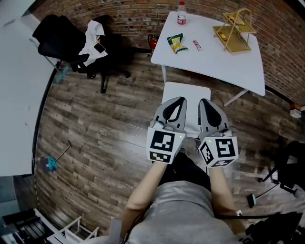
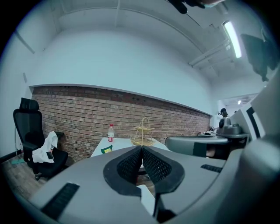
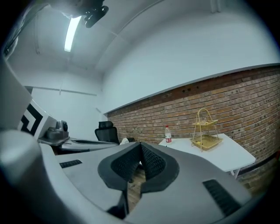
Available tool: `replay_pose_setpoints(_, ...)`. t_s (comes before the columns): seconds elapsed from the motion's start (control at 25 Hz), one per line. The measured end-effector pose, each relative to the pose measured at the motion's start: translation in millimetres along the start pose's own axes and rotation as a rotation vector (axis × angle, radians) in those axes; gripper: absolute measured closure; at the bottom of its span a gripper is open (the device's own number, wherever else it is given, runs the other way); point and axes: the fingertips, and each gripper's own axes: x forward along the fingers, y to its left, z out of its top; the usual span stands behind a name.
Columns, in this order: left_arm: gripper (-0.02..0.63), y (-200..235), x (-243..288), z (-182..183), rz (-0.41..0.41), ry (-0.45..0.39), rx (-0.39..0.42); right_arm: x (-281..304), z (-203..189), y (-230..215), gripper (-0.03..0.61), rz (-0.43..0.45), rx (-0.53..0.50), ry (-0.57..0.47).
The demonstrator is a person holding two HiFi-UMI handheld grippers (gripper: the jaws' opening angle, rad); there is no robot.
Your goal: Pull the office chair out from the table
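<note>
So the black office chair [image 1: 66, 40] is parked way up in the far left corner, right by the brick wall [image 1: 133, 14], with a white cloth [image 1: 93, 43] draped over its seat. It sits just beside the curved edge of a long white counter [image 1: 19, 95] running down the left side.

To the chair's right, and apart from it, there's another white counter [image 1: 214, 57] carrying a bottle [image 1: 181, 13], a snack bag [image 1: 176, 43] and a yellow wire rack [image 1: 236, 31].

Between the chair and the grippers it's mostly wood floor [image 1: 105, 128], with a small blue brush-looking thing [image 1: 50, 163] lying off to the left.

Directly under the grippers is a white square stool or seat [image 1: 187, 93], can't tell which.

Left gripper [image 1: 177, 101] and right gripper [image 1: 205, 102] hang side by side, well apart from the chair. Both have their fingers pressed together on nothing.
</note>
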Motion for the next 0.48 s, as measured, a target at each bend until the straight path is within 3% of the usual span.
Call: replay_pose_setpoints(0.48,0.598,-3.6,-7.4,2.2,-0.004,0.001,0.019,-7.2,4.2,1.5,0.563,-0.028,0.013,-0.02)
